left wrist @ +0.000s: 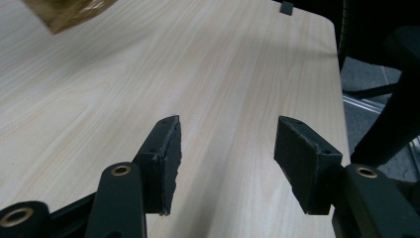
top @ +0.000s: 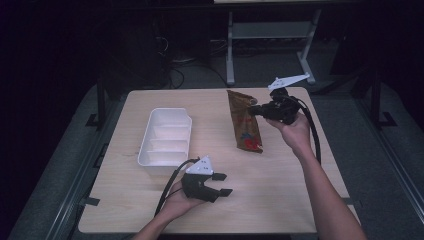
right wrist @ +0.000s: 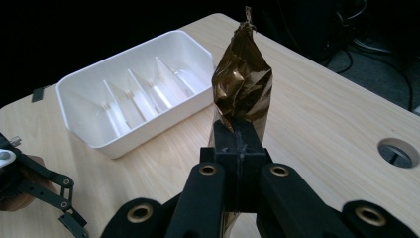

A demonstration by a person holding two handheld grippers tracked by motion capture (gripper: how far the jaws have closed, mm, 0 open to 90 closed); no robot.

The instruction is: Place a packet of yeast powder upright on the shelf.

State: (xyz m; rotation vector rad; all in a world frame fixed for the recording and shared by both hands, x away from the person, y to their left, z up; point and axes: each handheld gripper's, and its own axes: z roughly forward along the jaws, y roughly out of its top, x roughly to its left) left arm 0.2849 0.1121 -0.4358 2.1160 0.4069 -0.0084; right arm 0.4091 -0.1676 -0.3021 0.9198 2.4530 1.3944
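Table (top: 280, 200) carries a white divided tray (top: 167, 137) at left; just beside it lies a brown foil bag (top: 245, 122), pinched in the right gripper (top: 260, 110). Nearer, the left gripper (top: 222, 184) hovers, jaws wide apart.

No word, brand, number or sign could be read anywhere; the brown foil bag (top: 245, 122) carried a red and blue printed patch near its end closest to the person, just right of the white tray (top: 166, 135), but the marks were too small and blurred to make out as letters; in the right gripper view the bag's (right wrist: 242, 89) glossy face showed only creases and glare; the tray's walls and dividers were plain; the worktop (top: 260, 190) around the tray bore only wood grain.
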